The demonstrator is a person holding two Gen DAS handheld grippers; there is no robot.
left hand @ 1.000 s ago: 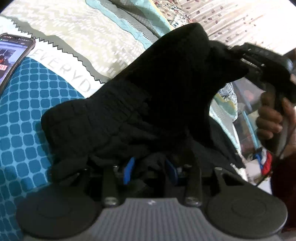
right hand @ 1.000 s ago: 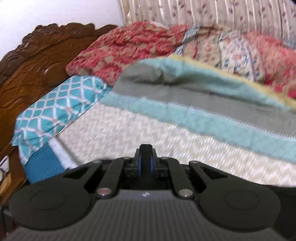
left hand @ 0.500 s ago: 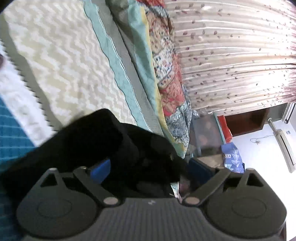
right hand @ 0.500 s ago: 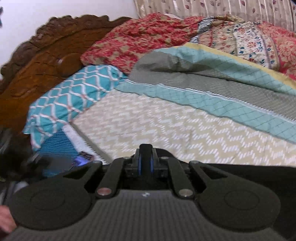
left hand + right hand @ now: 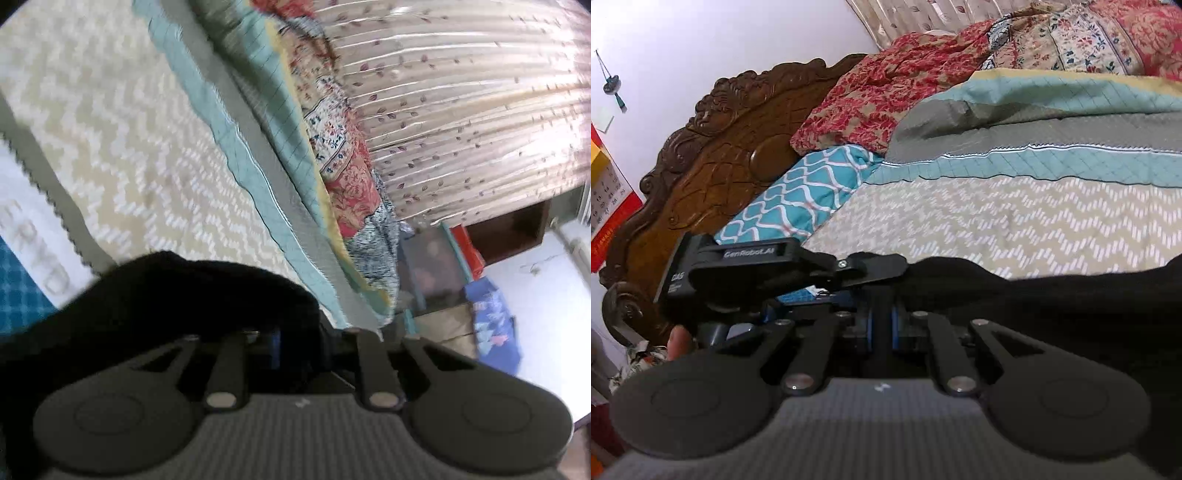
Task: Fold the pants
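The black pants (image 5: 177, 295) bunch over my left gripper (image 5: 291, 343), whose blue pads are close together with black cloth between them. In the right wrist view the pants (image 5: 1052, 295) stretch as a dark band from my right gripper (image 5: 881, 325) to the right. My right gripper's blue pads are pressed together on a black fold. The left gripper's body (image 5: 775, 269) shows just left of the right one, nearly touching it, with a thumb below it.
A zigzag beige bedspread (image 5: 1015, 221) with teal and grey stripes covers the bed. A teal patterned pillow (image 5: 801, 199), a carved wooden headboard (image 5: 713, 177) and floral quilts (image 5: 905, 85) lie beyond. Curtains (image 5: 461, 110) and stacked boxes (image 5: 443, 266) are past the bed's edge.
My left gripper opened, swung up away from the phone and blue sheet, then shut again on the pants. The two grippers came together, and the pants now hang across the right view.
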